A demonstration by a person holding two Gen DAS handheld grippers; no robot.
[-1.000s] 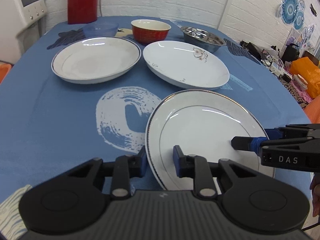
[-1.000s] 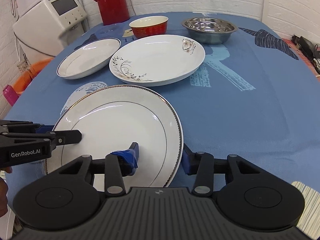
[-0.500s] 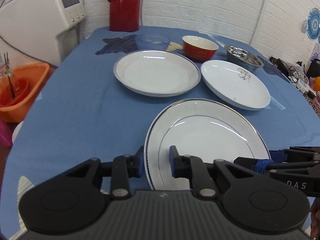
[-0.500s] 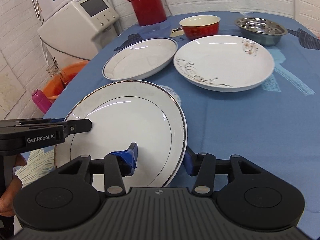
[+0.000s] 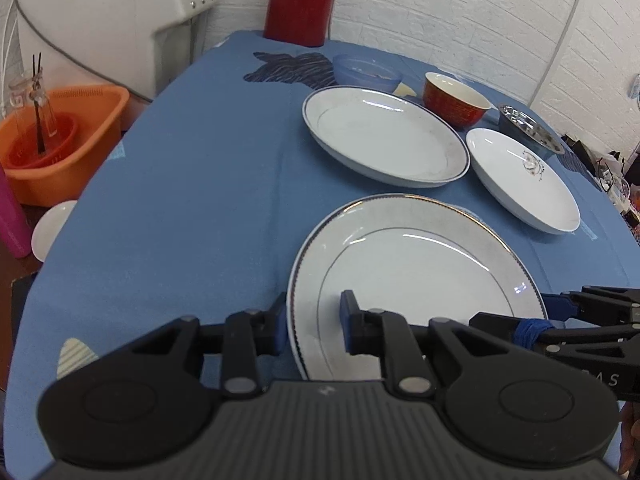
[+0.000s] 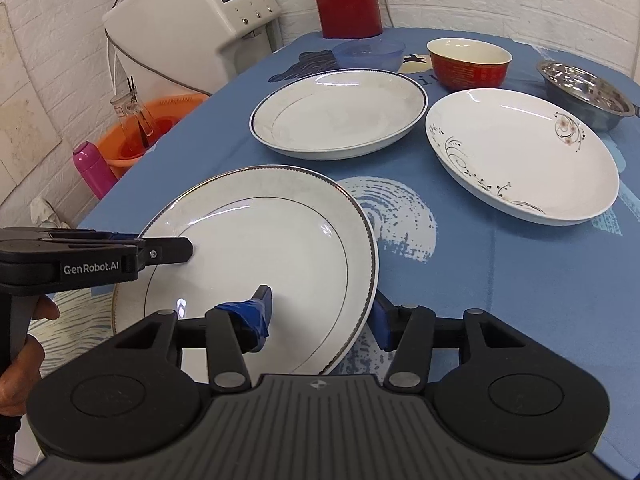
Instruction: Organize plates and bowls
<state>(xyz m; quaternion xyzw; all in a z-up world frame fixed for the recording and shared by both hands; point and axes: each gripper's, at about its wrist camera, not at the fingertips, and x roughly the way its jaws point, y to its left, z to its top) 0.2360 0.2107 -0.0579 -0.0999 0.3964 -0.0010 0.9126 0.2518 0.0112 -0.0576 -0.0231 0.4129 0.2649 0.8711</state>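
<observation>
A: What is each hand-held gripper doing?

B: The left hand-held gripper (image 5: 313, 322) is clamping the left rim of the gold-rimmed plate (image 5: 416, 276), and the right hand-held gripper (image 6: 322, 312) is pinching its right rim. The plate is sitting tilted over the near part of the blue desk (image 5: 192, 184).

A: How is the plate looking?

B: It is showing a white, glossy face with a thin ring inside and a dotted gold edge. Beyond it, the blue-rimmed plate (image 6: 338, 114) and the floral plate (image 6: 524, 156) are lying side by side.
</observation>
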